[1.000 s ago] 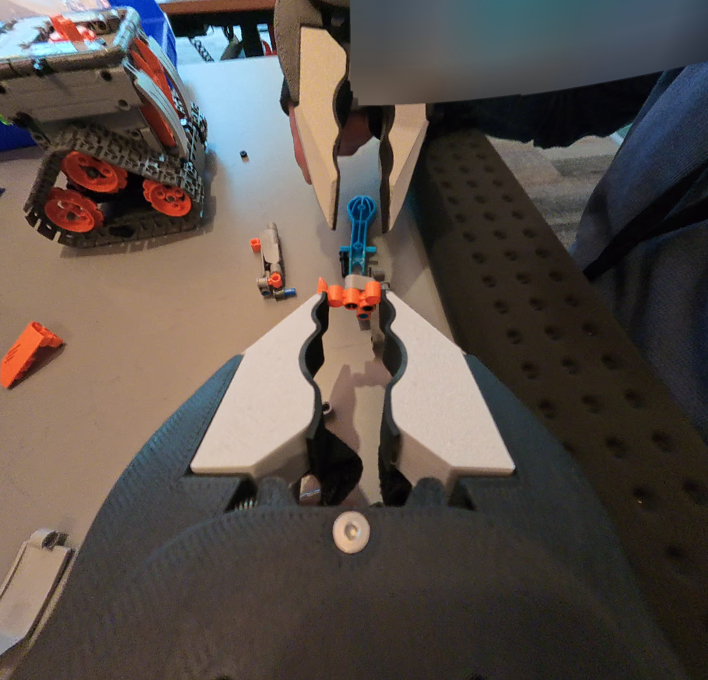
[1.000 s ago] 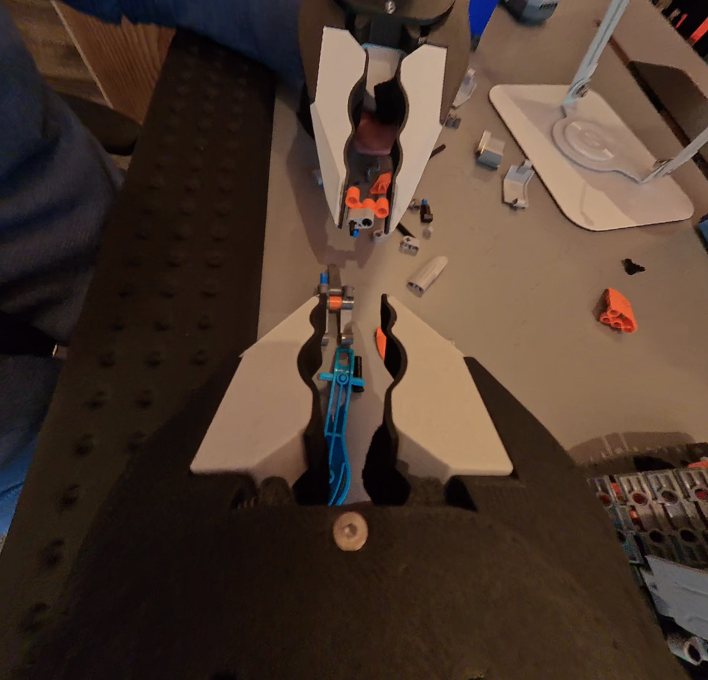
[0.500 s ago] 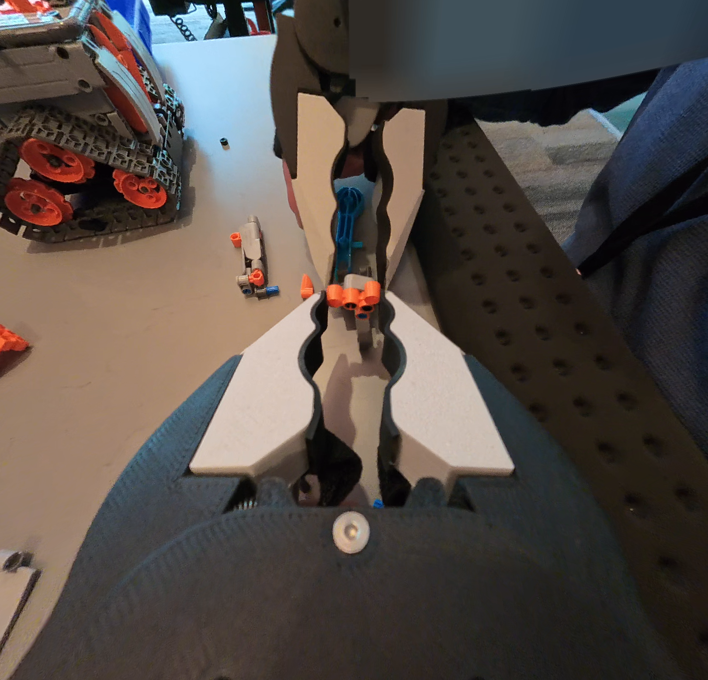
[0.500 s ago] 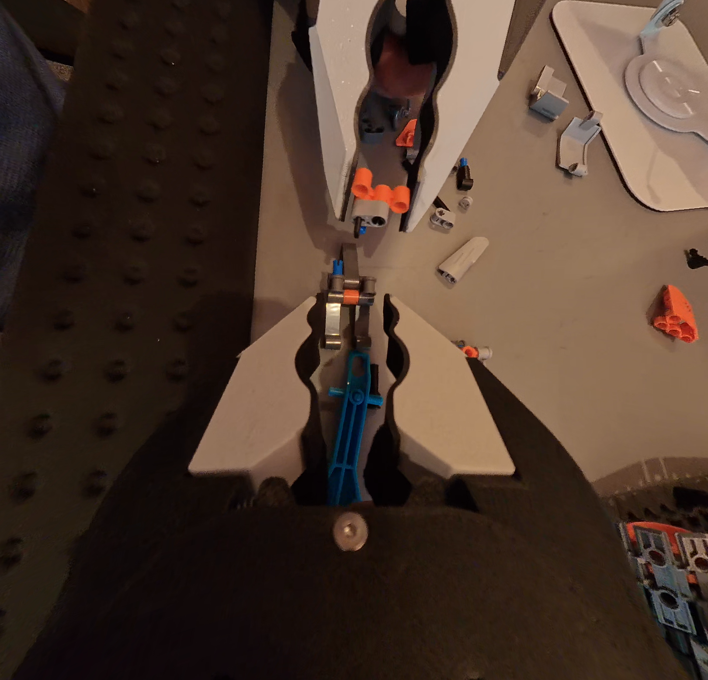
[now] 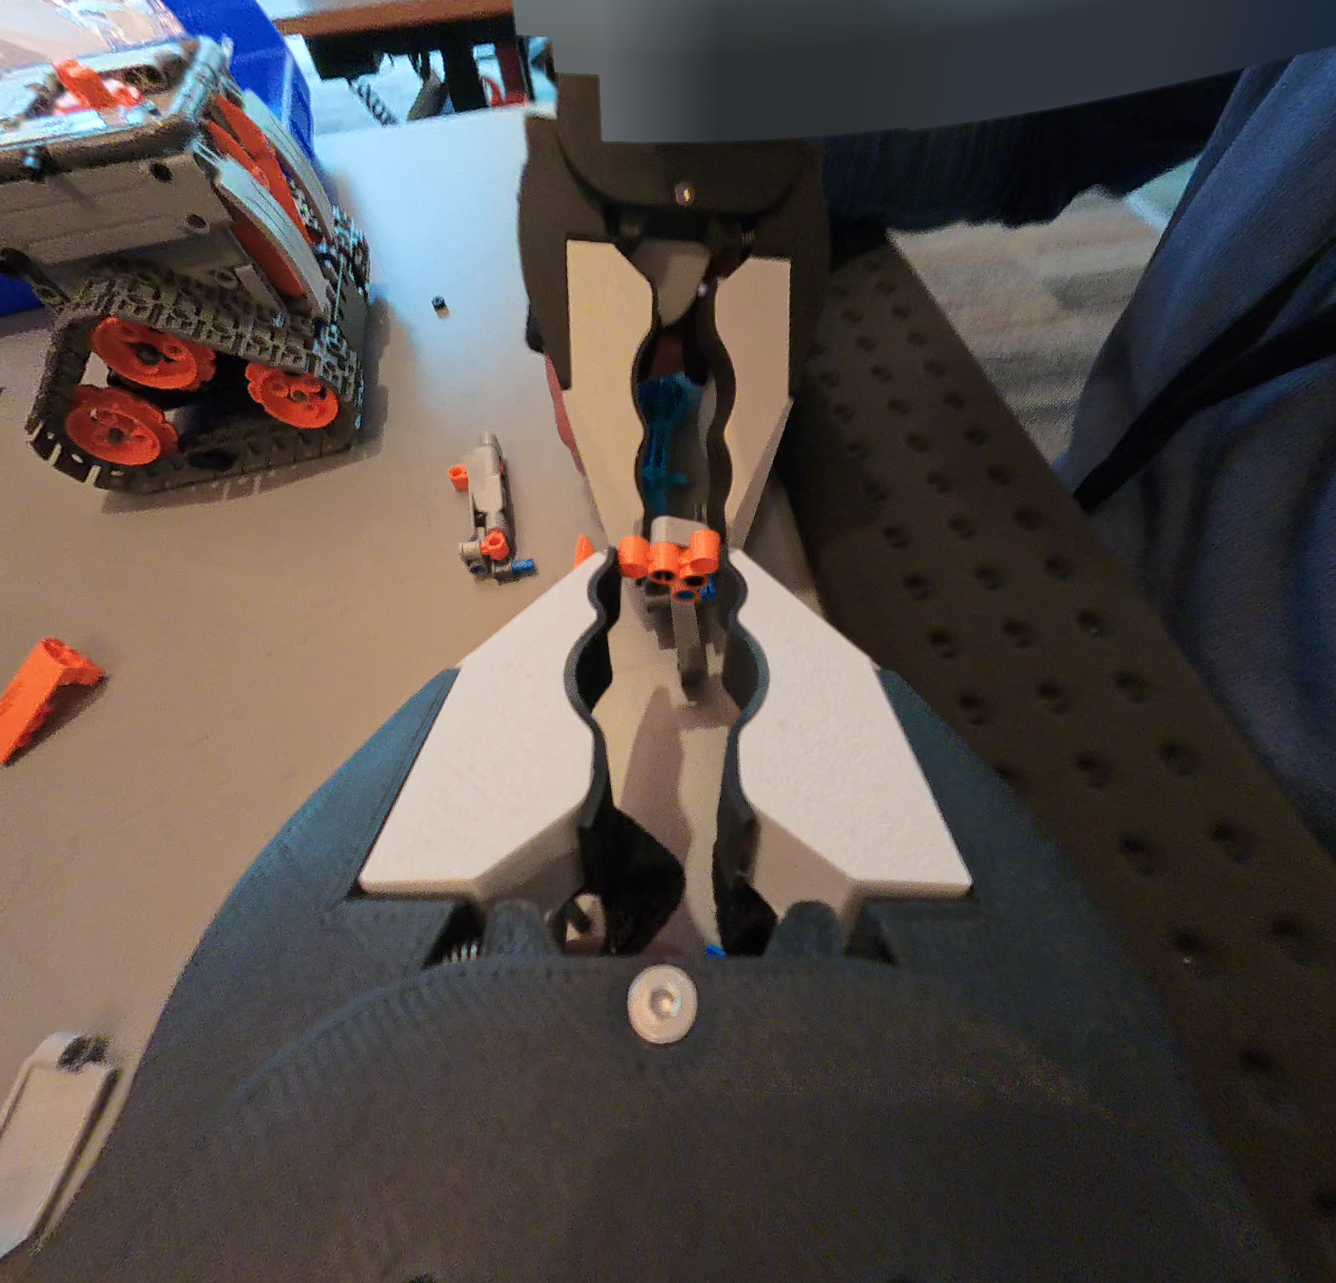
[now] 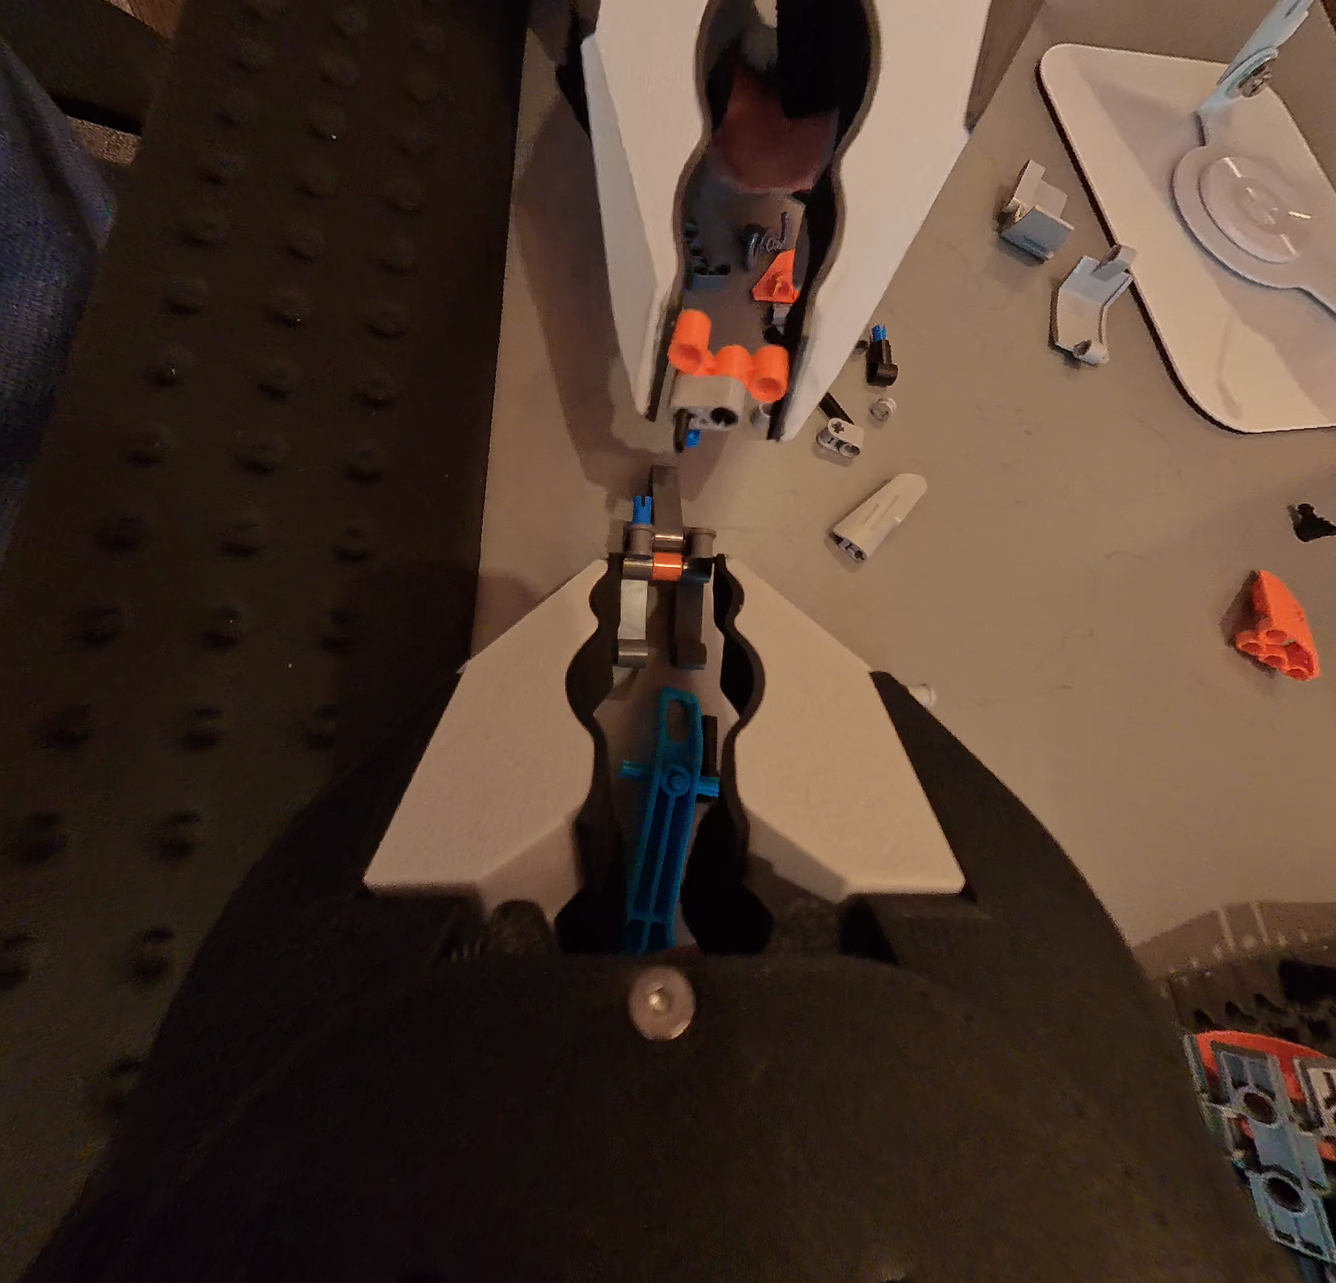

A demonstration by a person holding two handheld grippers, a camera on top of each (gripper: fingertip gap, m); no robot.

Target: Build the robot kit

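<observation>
Closer together now, left tool [image 5: 669, 576] clamped on an orange-and-grey piece [image 5: 669, 558] faces right tool [image 6: 661, 583], clamped on a blue-and-grey assembly [image 6: 661, 800].

Left gripper [image 5: 669, 583] and right gripper [image 6: 669, 583] face each other tip to tip, nearly touching, held low and level. Jaws of both narrowed to a slim gap, each clamping something.

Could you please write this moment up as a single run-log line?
left gripper: shut on orange-grey piece | right gripper: shut on blue-grey piece | tips facing, pieces apart | tracked vehicle left on table
</observation>
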